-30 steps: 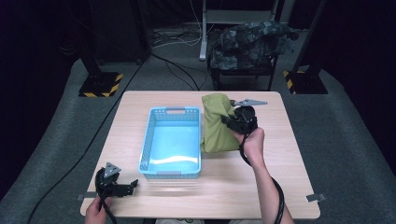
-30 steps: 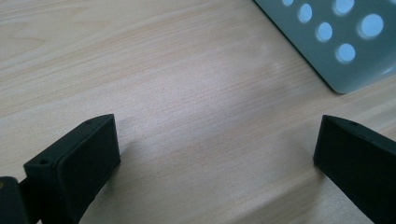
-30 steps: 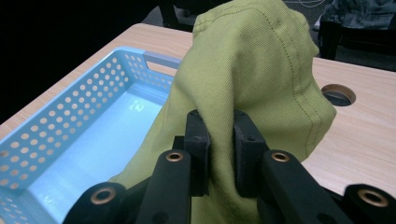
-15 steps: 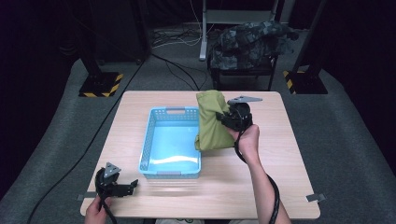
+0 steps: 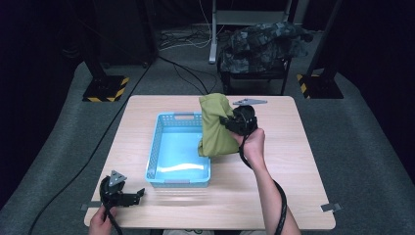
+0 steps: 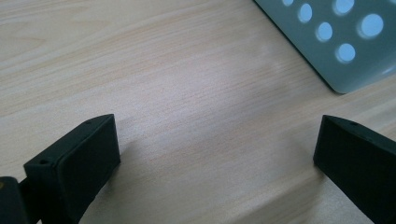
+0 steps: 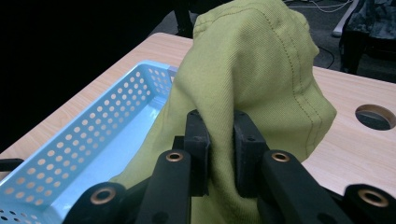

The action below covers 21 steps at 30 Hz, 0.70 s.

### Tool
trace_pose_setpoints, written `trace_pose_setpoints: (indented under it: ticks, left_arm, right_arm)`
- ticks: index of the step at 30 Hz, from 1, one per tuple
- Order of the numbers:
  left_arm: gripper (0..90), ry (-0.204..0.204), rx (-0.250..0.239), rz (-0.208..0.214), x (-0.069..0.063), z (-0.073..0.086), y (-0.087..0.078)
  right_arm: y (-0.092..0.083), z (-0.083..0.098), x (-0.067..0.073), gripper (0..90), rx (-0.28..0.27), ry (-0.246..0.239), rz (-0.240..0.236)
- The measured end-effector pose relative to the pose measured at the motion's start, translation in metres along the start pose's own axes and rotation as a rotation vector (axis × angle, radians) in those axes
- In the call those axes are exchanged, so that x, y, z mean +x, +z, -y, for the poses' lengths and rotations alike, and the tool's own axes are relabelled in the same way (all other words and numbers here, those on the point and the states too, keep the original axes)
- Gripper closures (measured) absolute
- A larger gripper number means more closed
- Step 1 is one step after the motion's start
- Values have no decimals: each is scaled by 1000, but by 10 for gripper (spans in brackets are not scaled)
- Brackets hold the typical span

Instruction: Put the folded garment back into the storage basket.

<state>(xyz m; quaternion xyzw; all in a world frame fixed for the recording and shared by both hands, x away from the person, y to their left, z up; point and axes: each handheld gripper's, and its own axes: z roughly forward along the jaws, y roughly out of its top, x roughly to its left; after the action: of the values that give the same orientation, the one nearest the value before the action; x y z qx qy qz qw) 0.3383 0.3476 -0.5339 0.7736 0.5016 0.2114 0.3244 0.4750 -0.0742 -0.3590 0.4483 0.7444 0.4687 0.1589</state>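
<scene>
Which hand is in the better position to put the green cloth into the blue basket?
The right. Its claw is already shut on the green cloth, holding it up at the blue basket's right rim. The left claw sits open and empty at the table's near left corner.

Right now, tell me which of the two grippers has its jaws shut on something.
The right gripper: its jaws pinch a fold of the green cloth lifted beside the blue basket. The left gripper sits at the table's near left corner, jaws wide apart and empty.
</scene>
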Motion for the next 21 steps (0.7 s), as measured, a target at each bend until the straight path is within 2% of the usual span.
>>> trace_pose_setpoints:
  ticks: [21]
  left_arm:
    - [0,0,-2,-1,0,0,0]
  right_arm:
    - [16,-7,18,789,4,13,-40]
